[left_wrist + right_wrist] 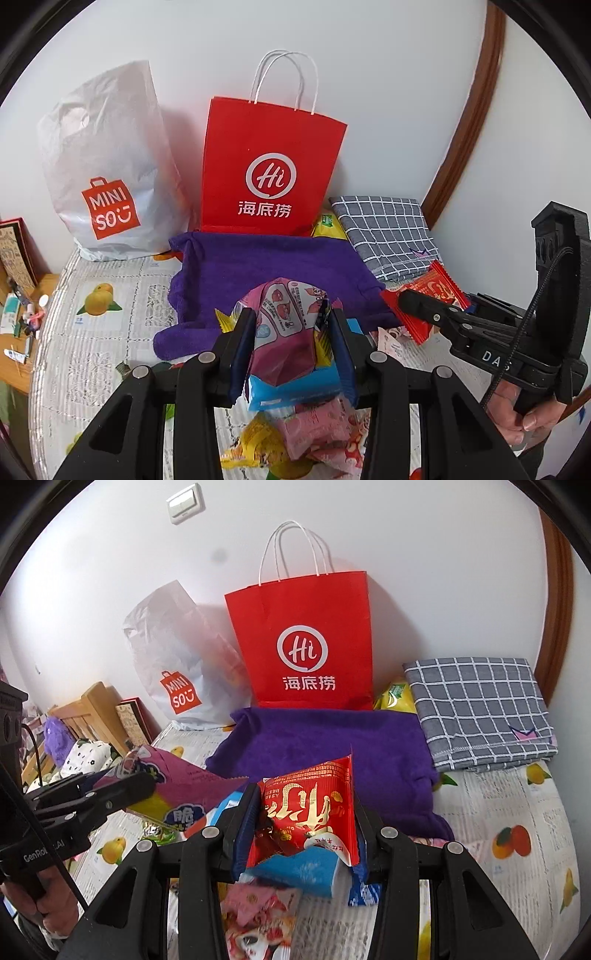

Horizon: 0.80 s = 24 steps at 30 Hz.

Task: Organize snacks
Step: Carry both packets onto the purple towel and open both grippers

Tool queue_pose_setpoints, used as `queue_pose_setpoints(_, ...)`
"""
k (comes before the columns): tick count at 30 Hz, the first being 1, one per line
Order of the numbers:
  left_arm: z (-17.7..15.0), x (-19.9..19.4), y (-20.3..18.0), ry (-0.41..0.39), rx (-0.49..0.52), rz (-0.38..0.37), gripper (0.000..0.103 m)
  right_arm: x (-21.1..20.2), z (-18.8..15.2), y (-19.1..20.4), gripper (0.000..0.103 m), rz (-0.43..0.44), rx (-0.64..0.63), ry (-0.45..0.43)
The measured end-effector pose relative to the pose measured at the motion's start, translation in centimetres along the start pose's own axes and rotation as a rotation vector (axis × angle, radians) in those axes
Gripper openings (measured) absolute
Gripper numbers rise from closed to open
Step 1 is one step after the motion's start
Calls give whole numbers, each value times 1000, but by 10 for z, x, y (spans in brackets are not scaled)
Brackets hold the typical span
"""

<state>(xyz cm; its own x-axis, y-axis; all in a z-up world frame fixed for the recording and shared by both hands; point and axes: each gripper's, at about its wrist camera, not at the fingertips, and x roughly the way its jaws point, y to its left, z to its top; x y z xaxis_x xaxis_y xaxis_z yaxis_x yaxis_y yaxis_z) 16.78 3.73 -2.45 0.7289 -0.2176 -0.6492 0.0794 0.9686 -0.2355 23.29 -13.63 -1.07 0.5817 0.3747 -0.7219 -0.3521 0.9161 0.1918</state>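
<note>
We grip a purple snack packet (pixel 284 328) in our left gripper (pixel 291 332) and a red snack packet (pixel 310 812) in our right gripper (pixel 303 819), both just before the purple towel (pixel 266 266).

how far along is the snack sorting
Done: nothing visibly sorted; the red paper bag stands at the wall. In hand: left gripper clamps a pink packet, right gripper a red packet. Left: loose snacks lie on the table.
</note>
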Motion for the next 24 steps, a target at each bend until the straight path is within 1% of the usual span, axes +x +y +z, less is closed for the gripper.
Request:
queue_pose_setpoints(6, 12, 17, 3, 19, 21, 43, 38, 22, 17, -5, 44, 3, -12, 13)
queue_pose_setpoints(11, 27, 29, 7, 23, 37, 63, 38, 41, 31, -14, 44, 11, -4, 52)
queue_pose_setpoints(16, 43, 42, 14, 21, 36, 73, 38, 58, 48, -25, 44, 7, 11, 71)
queue_pose_setpoints(24, 61, 69, 32, 51, 26, 86, 38, 88, 74, -50, 44, 10, 66, 97)
